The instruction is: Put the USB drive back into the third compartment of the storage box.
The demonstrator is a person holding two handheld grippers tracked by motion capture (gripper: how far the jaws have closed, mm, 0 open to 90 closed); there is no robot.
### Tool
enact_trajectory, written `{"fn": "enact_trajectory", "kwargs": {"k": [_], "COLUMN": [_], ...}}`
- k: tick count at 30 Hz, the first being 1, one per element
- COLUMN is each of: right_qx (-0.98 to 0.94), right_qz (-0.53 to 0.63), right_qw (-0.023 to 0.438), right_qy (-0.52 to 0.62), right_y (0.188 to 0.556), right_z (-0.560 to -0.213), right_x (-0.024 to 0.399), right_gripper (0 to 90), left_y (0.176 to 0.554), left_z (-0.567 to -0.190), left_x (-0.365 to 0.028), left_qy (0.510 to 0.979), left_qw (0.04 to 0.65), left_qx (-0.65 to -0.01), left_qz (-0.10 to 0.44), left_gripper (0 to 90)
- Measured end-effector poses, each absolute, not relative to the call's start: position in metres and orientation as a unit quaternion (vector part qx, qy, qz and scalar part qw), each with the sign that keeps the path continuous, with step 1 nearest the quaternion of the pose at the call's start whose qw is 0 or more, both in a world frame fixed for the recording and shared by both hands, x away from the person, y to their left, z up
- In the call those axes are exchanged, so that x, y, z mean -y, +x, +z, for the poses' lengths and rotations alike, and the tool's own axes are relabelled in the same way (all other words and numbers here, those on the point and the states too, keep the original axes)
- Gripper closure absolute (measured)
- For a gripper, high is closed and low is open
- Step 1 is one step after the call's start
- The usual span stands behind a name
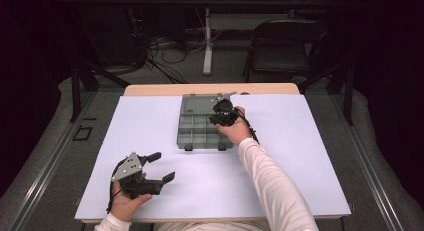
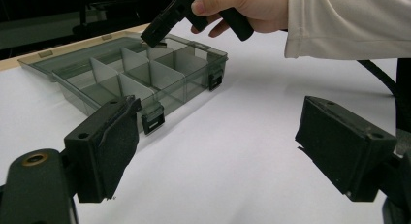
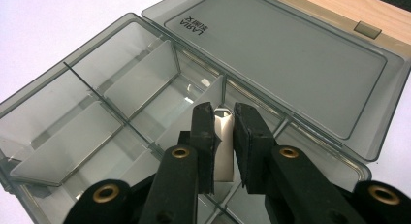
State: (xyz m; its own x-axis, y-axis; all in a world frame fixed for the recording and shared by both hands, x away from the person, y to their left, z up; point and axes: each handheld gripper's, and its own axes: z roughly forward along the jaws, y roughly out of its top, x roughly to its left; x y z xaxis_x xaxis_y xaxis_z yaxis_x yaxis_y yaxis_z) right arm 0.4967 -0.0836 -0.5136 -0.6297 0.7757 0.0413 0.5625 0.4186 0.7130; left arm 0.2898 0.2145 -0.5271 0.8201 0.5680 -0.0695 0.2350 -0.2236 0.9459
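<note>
The organizer box (image 1: 200, 128) lies open near the far middle of the white table (image 1: 150, 141), its lid (image 3: 291, 54) folded back flat toward the wooden table edge. In the high view the right gripper (image 1: 220, 116) and its hand cover the box's right-hand compartments, so their contents cannot be made out there. The right gripper view cuts off the near wall of the box behind the jaws. The compartments that can be seen, bounded by clear dividers (image 3: 140, 76), hold no loose items. The right gripper's jaws are closed on a small pale divider piece (image 3: 224, 146), held upright between the pads over a compartment beside the lid hinge; its lower edge is hidden behind the jaws. The left gripper (image 1: 160, 167) rests near the front left of the table, well apart from the box, jaws spread wide and holding nothing.
</note>
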Motion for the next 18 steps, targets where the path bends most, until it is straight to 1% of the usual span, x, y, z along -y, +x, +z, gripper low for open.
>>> {"fn": "enact_trajectory", "kwargs": {"k": [2, 7, 18], "right_qx": [-0.828, -0.83, -0.831], "right_qz": [0.359, 0.356, 0.355], "right_qw": [0.15, 0.15, 0.147], "right_qy": [0.403, 0.403, 0.403], "right_y": [0.4971, 0.4971, 0.4977], "right_z": [-0.5148, -0.5151, -0.517], "right_x": [0.0834, 0.0831, 0.083], "right_gripper": [79.1, 79.0, 79.0], "left_y": [0.2894, 0.2898, 0.2896], "left_z": [-0.5275, -0.5272, -0.5275], "left_x": [-0.2138, -0.2145, -0.214], "left_qy": [0.766, 0.768, 0.766], "left_qw": [0.565, 0.565, 0.564], "left_qx": [-0.266, -0.262, -0.267], "left_qz": [0.153, 0.147, 0.153], "left_gripper": [15.0, 15.0, 15.0]}}
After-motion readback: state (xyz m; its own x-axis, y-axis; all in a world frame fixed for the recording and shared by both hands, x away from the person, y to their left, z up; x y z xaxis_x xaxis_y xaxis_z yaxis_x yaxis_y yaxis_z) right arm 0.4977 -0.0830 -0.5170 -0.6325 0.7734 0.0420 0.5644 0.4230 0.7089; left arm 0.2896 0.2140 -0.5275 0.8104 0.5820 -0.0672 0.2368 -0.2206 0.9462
